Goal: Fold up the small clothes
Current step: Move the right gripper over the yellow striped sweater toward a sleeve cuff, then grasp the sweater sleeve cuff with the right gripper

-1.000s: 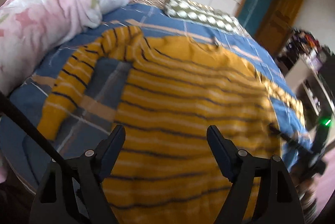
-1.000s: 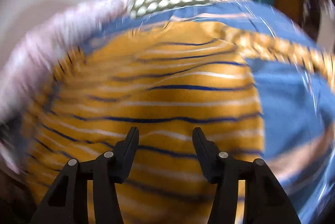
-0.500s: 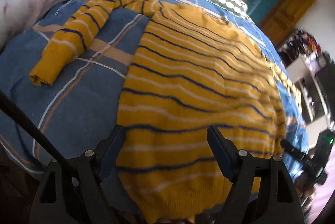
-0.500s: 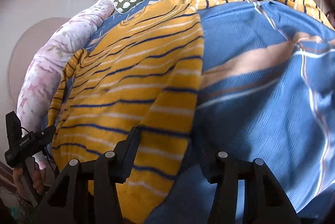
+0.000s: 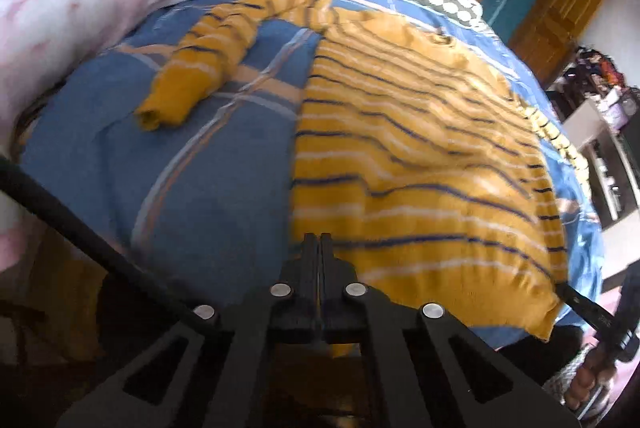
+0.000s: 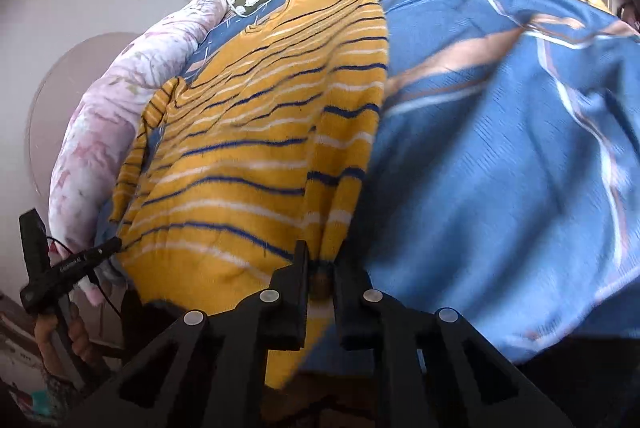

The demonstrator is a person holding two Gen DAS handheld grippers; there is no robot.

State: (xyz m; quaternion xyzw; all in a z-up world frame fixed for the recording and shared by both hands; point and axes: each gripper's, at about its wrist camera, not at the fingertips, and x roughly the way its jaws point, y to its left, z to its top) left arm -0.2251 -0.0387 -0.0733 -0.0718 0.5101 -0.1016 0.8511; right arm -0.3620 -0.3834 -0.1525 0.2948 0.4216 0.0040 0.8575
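Jaws of both grippers pinch the sweater hem corners at the bed edge.

Fuzzy knit sweater, smooth woven bedsheet, glossy wooden door

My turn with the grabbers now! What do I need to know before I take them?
Left gripper: shut on the near left hem corner of the yellow striped sweater.
Right gripper: shut on the near right hem corner, cloth bunched between its fingers.
The sweater lies spread flat on the blue bedsheet, both sleeves out to the sides.
Done: both corners gripped. Left: every fold; none made yet.
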